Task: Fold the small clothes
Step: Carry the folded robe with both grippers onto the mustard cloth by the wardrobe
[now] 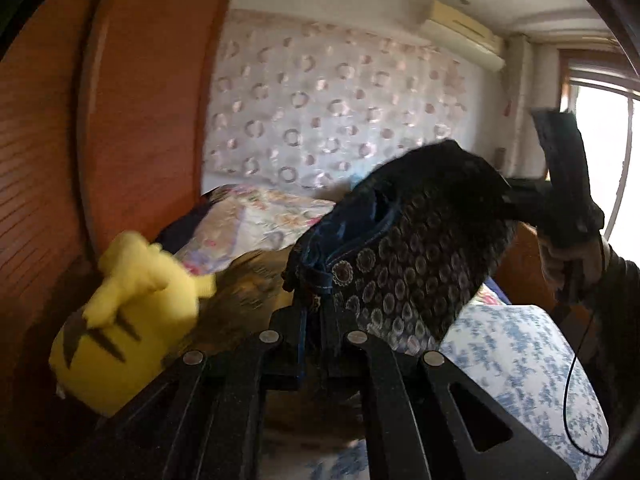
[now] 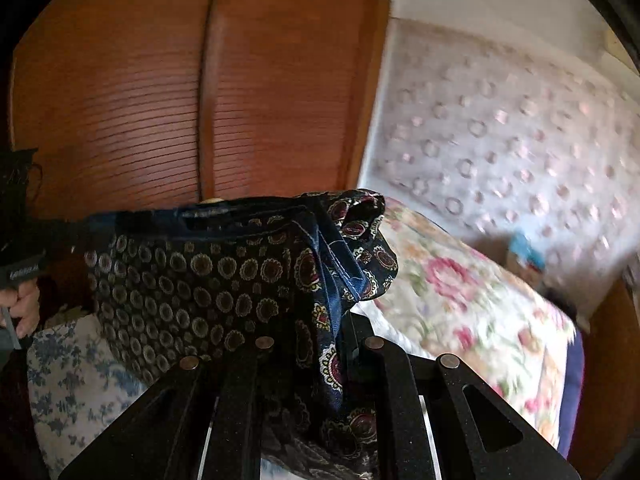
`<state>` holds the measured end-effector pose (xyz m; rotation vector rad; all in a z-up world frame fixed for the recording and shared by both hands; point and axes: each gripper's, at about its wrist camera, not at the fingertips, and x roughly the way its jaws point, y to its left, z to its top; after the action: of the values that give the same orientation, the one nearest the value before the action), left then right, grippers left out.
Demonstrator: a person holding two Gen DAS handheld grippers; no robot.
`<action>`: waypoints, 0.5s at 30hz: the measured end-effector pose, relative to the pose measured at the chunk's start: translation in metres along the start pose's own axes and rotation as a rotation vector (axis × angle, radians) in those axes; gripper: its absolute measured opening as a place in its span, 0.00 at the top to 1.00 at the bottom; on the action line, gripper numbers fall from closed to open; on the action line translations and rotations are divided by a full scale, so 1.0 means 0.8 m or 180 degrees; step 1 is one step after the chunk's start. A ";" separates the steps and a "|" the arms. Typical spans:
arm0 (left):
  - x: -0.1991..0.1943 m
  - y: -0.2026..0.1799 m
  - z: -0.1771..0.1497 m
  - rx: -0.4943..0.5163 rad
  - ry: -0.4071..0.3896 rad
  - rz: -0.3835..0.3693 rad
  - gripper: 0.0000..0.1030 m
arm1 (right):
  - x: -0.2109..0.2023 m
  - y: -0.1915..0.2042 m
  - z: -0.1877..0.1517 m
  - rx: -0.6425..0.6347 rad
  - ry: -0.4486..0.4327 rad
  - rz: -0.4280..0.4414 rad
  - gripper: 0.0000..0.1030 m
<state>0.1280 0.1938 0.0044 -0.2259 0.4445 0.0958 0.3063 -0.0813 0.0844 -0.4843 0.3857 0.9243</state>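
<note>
Two grippers share one small garment (image 2: 208,280), dark cloth printed with round medallions and edged in blue, stretched in the air between them above the bed (image 1: 516,356). Left gripper (image 1: 314,320) is clamped tight on one bunched blue-trimmed end. Right gripper (image 2: 346,332) is pinched nearly closed on the other end, folds spilling over its fingers. Down by the wooden wardrobe doors (image 2: 160,92) lies a yellow plush toy (image 1: 132,304), with a flowered quilt (image 2: 472,304) beyond.

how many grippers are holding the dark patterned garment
2. The left gripper pinches one end of the dark patterned garment; the right gripper pinches the other, so it hangs stretched above the bed.
</note>
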 end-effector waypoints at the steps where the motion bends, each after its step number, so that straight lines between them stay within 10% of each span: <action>1: 0.000 0.008 -0.008 -0.0052 0.0028 0.0051 0.95 | 0.020 -0.002 0.010 -0.0050 0.0036 0.0048 0.88; 10: 0.029 0.057 -0.049 -0.0257 0.0305 0.0274 0.95 | 0.176 0.037 0.066 -0.0428 0.0353 0.0343 0.87; 15: 0.032 0.065 -0.056 -0.0279 0.0350 0.0311 0.95 | 0.227 0.037 0.080 -0.0202 0.0502 0.0277 0.67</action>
<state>0.1248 0.2347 -0.0563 -0.2966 0.5615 0.1995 0.3884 0.0889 0.0371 -0.6045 0.5252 0.9878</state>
